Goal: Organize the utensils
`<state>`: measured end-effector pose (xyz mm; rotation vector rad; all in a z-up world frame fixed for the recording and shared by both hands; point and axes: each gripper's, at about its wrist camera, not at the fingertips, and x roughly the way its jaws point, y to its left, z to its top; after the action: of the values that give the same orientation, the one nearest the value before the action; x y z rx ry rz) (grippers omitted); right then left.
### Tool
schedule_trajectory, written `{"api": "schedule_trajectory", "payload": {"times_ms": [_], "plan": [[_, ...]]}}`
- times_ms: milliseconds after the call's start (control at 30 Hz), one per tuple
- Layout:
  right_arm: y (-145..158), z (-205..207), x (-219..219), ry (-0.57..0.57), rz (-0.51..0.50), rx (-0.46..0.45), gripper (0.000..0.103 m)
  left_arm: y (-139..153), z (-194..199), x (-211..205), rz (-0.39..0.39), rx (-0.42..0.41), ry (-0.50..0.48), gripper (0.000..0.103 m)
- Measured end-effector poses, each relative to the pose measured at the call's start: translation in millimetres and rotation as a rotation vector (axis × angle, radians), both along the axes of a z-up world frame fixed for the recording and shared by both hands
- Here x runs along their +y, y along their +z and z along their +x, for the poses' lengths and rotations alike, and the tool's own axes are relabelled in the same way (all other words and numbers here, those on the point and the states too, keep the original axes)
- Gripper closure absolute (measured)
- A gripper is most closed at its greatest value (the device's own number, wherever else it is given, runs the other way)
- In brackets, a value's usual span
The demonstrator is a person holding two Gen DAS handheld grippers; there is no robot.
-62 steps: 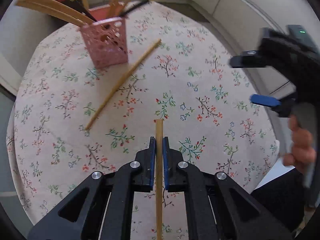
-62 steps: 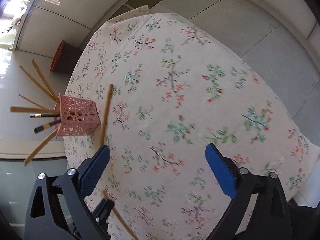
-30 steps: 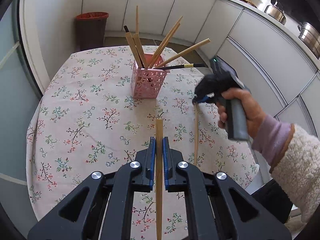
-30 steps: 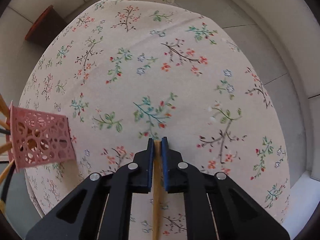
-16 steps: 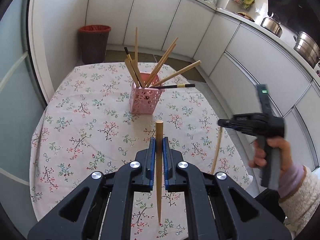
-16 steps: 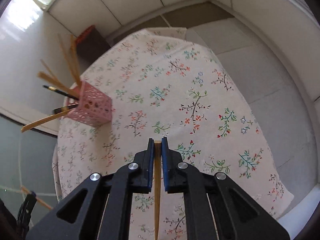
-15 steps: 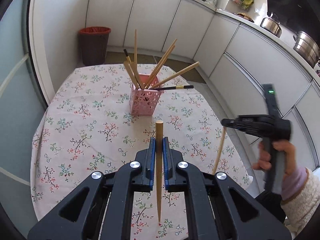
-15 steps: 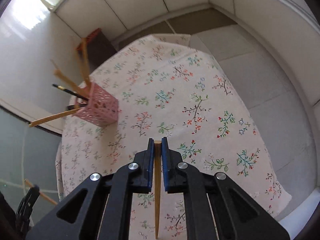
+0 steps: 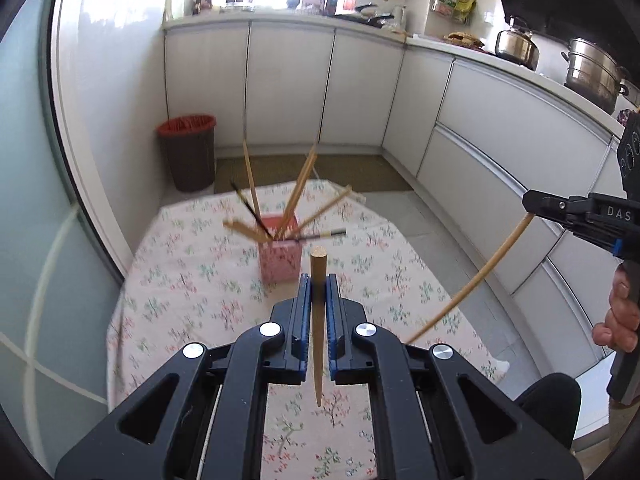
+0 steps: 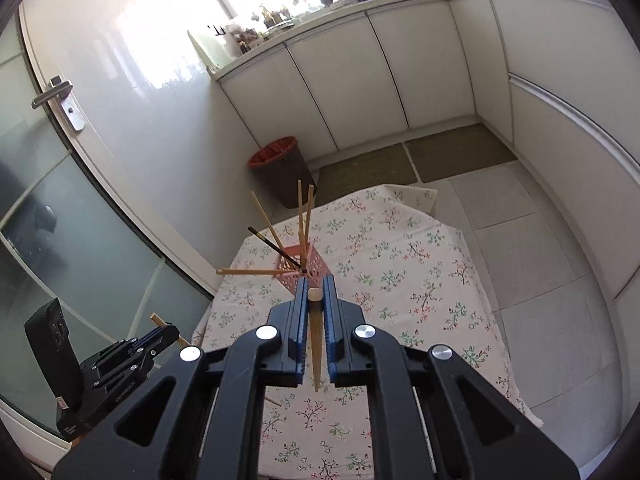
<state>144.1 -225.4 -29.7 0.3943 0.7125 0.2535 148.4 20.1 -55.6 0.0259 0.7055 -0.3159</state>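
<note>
Now two plain bamboo chopsticks are off the surface, one per gripper. The left gripper (image 9: 316, 294) has its jaws clamped tight on a chopstick (image 9: 318, 320), blunt end fwd, tapered tip hanging down toward the floral tablecloth (image 9: 192, 280). The right gripper (image 10: 315, 300) is pinched shut on its own chopstick (image 10: 316, 344) the same way — prob. so each can drop point-first into the pink perforated plastic holder (image 9: 280, 258), which already bristles w/ sticks. The left view alone shows a bare hand (image 9: 620, 312) on the right gripper and that stick's full length; the right view alone shows the door handle (image 10: 54, 94) and the holder just ahead of its jaws.
</note>
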Motion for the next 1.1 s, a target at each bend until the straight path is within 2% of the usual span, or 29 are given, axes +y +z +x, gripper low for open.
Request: {"api": "schedule_trajectory", "payload": {"times_ms": [133,267,433,567,700,800,900,967,1033,1100], "plan": [[38.6,9.8,-5.8,0.007,0.047,-0.037,0.095,39.2,15.2,-4.3,0.023,-0.072,0.009,0.097],[74.6,22.6,-6.2,-0.002,0.053,-0.101,0.095,78.5,39.0,-6.3,0.022,-0.153,0.038,0.097],[107.7,42.4,-6.2,-0.022,0.069,-0.172,0.095,101.0,83.5,-7.5,-0.004,-0.207,0.1,0.097],[114.2,66.7,-5.2,-0.035,0.073,-0.194,0.095,93.2,119.4,-11.4,-0.011,-0.218,0.145,0.097],[103.2,92.9,0.2,-0.043,0.06,-0.188,0.095,68.5,155.4,-11.5,-0.029,-0.188,0.19,0.097],[91.5,111.6,7.0,-0.044,0.048,-0.178,0.095,42.0,179.1,-10.7,-0.03,-0.153,0.215,0.097],[80.6,128.8,15.9,-0.04,0.037,-0.17,0.095,6.3,194.9,-9.8,-0.042,-0.063,0.213,0.096],[75.8,138.2,23.1,-0.031,0.036,-0.165,0.095,-5.6,194.0,-6.7,-0.036,-0.039,0.208,0.091],[73.8,145.3,30.6,-0.024,0.023,-0.171,0.095,-1.1,182.5,2.0,-0.067,-0.062,0.211,0.075],[72.6,151.5,39.2,-0.018,0.008,-0.183,0.095,15.2,168.9,17.4,-0.135,-0.098,0.215,0.073]]}}
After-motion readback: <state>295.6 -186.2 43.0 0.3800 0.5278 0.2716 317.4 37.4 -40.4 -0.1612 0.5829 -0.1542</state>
